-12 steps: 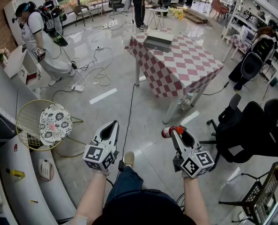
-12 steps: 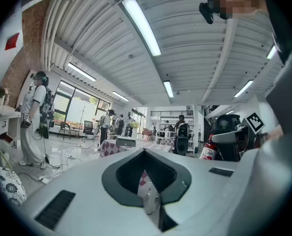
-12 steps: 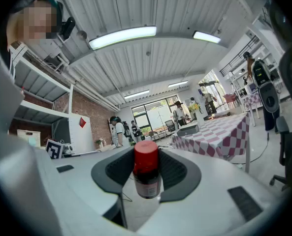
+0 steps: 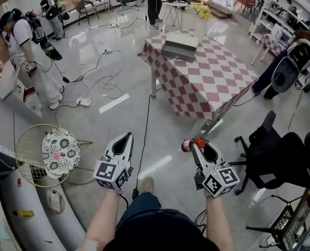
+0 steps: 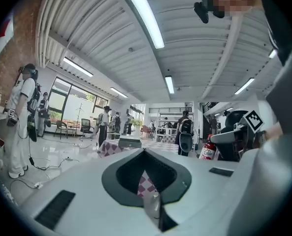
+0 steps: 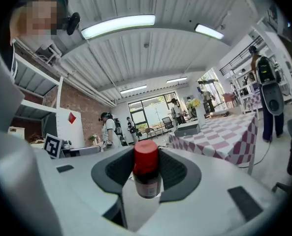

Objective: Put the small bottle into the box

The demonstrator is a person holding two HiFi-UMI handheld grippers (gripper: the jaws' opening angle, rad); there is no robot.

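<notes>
A small dark bottle (image 4: pixel 189 145) with a red cap stands between the jaws of my right gripper (image 4: pixel 199 146), which is shut on it. In the right gripper view the bottle (image 6: pixel 146 173) rises upright in the middle of the right gripper (image 6: pixel 146 181). My left gripper (image 4: pixel 125 139) is held level beside it, its jaws together and nothing in them. The grey box (image 4: pixel 180 46) lies on the far side of the red-and-white checked table (image 4: pixel 212 85), well ahead of both grippers. The left gripper view shows the box (image 5: pixel 129 142) in the distance, beyond the left gripper (image 5: pixel 146 156).
Black office chairs (image 4: pixel 283 153) stand to the right of my path. Cables (image 4: pixel 105 85) trail over the glossy floor on the left. A round wire stool with a floral cushion (image 4: pixel 60 150) stands at lower left. A person (image 4: pixel 24 51) stands at far left, and another with a backpack (image 4: pixel 290 61) by the table's right.
The table and box sit slightly nearer and the view has shifted forward. Both grippers keep their pose, and the bottle stays in the right one.
</notes>
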